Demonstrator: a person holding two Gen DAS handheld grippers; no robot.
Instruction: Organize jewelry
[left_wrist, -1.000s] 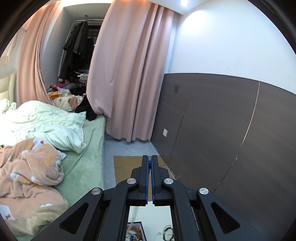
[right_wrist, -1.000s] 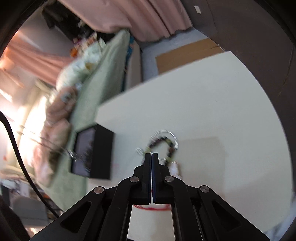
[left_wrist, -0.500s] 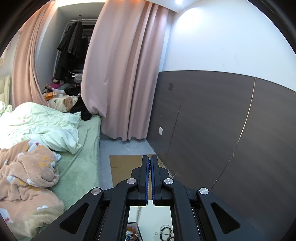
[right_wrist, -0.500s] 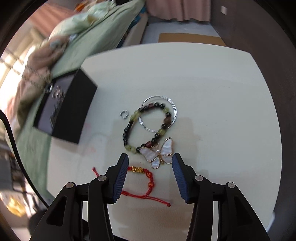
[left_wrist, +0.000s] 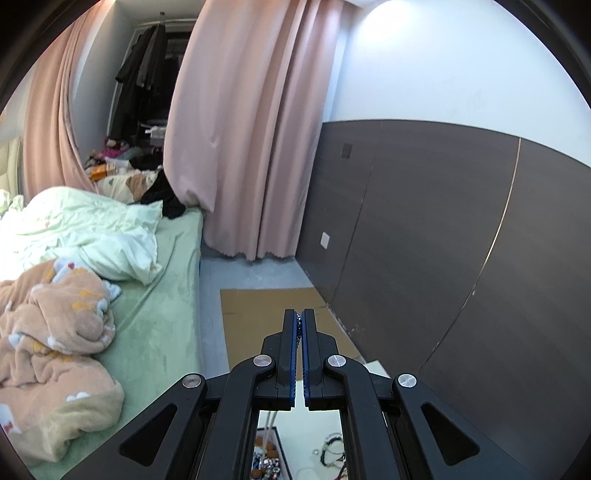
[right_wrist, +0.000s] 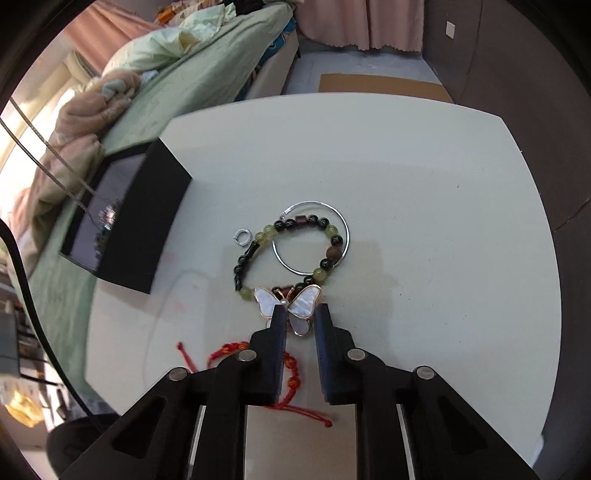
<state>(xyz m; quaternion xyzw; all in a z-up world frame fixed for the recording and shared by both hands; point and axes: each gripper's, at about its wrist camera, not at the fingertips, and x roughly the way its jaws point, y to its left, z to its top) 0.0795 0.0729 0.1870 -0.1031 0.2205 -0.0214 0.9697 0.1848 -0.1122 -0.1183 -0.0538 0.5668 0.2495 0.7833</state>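
Observation:
On the white table (right_wrist: 424, 221) lie a mother-of-pearl butterfly brooch (right_wrist: 306, 299), a green-and-black beaded bracelet (right_wrist: 332, 230), a thin silver hoop (right_wrist: 345, 225), a small silver ring (right_wrist: 243, 236) and a red cord bracelet (right_wrist: 225, 349). My right gripper (right_wrist: 300, 314) points down at the butterfly. Its jaws are closing, and the pads touch the lower wings on both sides. An open black jewelry box (right_wrist: 144, 221) sits at the table's left edge. My left gripper (left_wrist: 299, 317) is shut on a silver chain (right_wrist: 48, 151), which hangs down into the box.
A bed with a green sheet (left_wrist: 159, 314) and peach blanket (left_wrist: 48, 350) runs along the left of the table. Brown cardboard (left_wrist: 258, 314) lies on the floor beyond it. A dark panelled wall (left_wrist: 443, 240) stands on the right and pink curtains (left_wrist: 240, 129) hang behind.
My right gripper went from shut to wide open, sank toward the table, then narrowed around the butterfly. The left gripper sank a little, still shut, and shows more of the table below it.

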